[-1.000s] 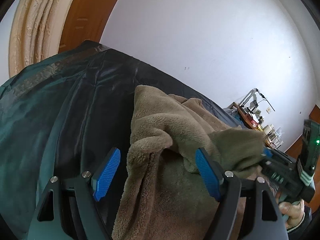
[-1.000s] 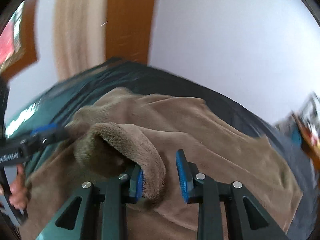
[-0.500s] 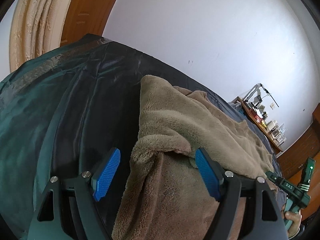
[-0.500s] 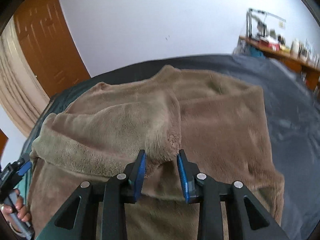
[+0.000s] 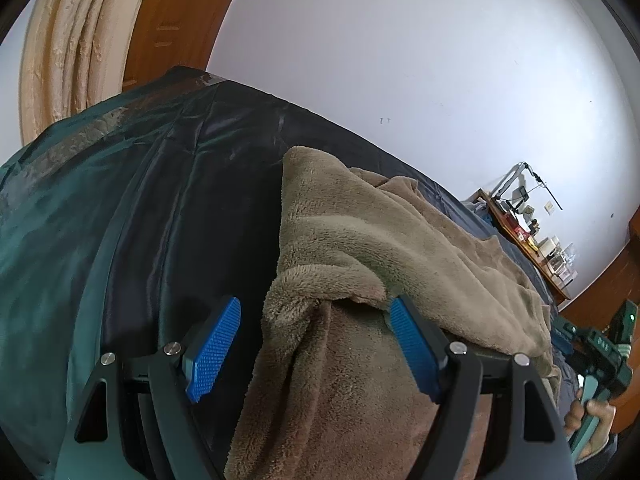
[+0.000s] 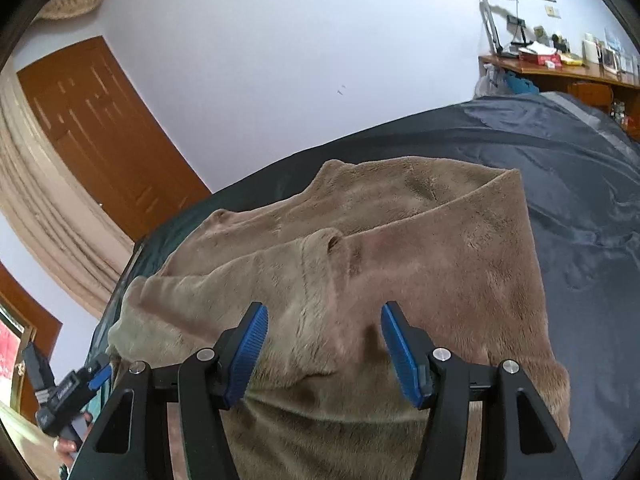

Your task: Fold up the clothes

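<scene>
Left wrist view: left gripper (image 5: 316, 346) jaws spread wide, gripping nothing; brown fleece garment (image 5: 372, 264) lies folded on dark bedcover (image 5: 160, 208). Right wrist view: right gripper (image 6: 325, 350) jaws likewise spread, poised above fleece garment (image 6: 400, 264), holding nothing.

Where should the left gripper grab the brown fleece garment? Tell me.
Grip the rolled fold edge of the brown fleece garment, coming straight forward with the open left gripper: that thick lip stands raised off the dark bedcover between its fingers.
</scene>
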Demonstrator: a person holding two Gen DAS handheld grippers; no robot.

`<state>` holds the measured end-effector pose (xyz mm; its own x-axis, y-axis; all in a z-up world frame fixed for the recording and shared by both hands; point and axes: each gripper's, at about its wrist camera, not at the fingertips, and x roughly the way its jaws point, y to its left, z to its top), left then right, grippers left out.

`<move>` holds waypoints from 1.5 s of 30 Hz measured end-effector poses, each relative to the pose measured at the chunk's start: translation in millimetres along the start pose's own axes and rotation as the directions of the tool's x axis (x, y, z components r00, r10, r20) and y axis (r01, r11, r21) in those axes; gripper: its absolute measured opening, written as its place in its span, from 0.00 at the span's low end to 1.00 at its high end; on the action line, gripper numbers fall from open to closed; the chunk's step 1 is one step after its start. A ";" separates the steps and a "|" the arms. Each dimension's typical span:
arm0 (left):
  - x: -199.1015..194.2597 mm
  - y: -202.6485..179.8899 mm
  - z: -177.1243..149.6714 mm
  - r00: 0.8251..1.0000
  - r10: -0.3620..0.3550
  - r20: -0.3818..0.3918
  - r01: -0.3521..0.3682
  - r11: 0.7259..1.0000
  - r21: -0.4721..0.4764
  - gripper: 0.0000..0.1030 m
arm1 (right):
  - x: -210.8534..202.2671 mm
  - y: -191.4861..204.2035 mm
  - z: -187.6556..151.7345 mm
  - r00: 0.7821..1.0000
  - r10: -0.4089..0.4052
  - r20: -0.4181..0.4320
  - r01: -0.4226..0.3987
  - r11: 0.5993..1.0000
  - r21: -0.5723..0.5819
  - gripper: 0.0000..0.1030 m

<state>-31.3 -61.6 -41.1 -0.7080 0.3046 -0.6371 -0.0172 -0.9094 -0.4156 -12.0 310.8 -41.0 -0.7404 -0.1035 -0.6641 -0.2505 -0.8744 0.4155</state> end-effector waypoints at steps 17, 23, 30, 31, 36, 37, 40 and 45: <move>14.2 7.5 1.4 0.991 0.121 -0.052 -0.122 0.993 -0.009 0.79 | 74.2 31.0 1.0 0.993 -0.070 -0.097 0.052 0.983 -0.176 0.59; 14.0 11.4 2.4 0.989 0.142 -0.043 -0.143 0.990 -0.021 0.79 | 56.4 25.4 3.7 0.999 -0.029 -0.044 0.023 0.992 -0.127 0.28; 13.9 15.7 3.2 0.989 0.143 -0.036 -0.145 0.989 -0.044 0.79 | -3.5 25.3 19.8 0.986 -0.033 0.160 0.047 0.995 -0.087 0.21; 14.1 15.1 3.2 0.989 0.144 -0.037 -0.145 0.989 -0.040 0.79 | -13.4 24.4 22.4 0.980 -0.046 0.194 0.063 0.995 -0.082 0.21; 15.0 15.8 4.3 0.988 0.150 -0.036 -0.151 0.988 -0.039 0.79 | -27.9 8.0 22.7 0.967 -0.133 0.216 0.150 0.987 -0.064 0.21; 14.3 17.5 4.2 0.987 0.156 -0.032 -0.157 0.986 -0.048 0.79 | -25.1 4.1 21.3 0.964 -0.162 0.209 0.178 0.982 -0.060 0.21; 13.9 18.2 4.1 0.988 0.155 -0.030 -0.156 0.986 -0.054 0.79 | -14.1 -17.5 15.9 0.959 -0.231 0.167 0.238 0.971 -0.019 0.21; 15.1 17.0 5.1 0.988 0.152 -0.032 -0.154 0.987 -0.050 0.79 | -9.7 -28.5 10.3 0.981 -0.161 0.109 0.162 0.987 0.000 0.22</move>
<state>-46.0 -74.0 -54.5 -0.6797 0.1714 -0.7132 0.1274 -0.9300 -0.3449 -4.1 341.5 -39.9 -0.7542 0.0911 -0.6503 -0.3673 -0.8795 0.3028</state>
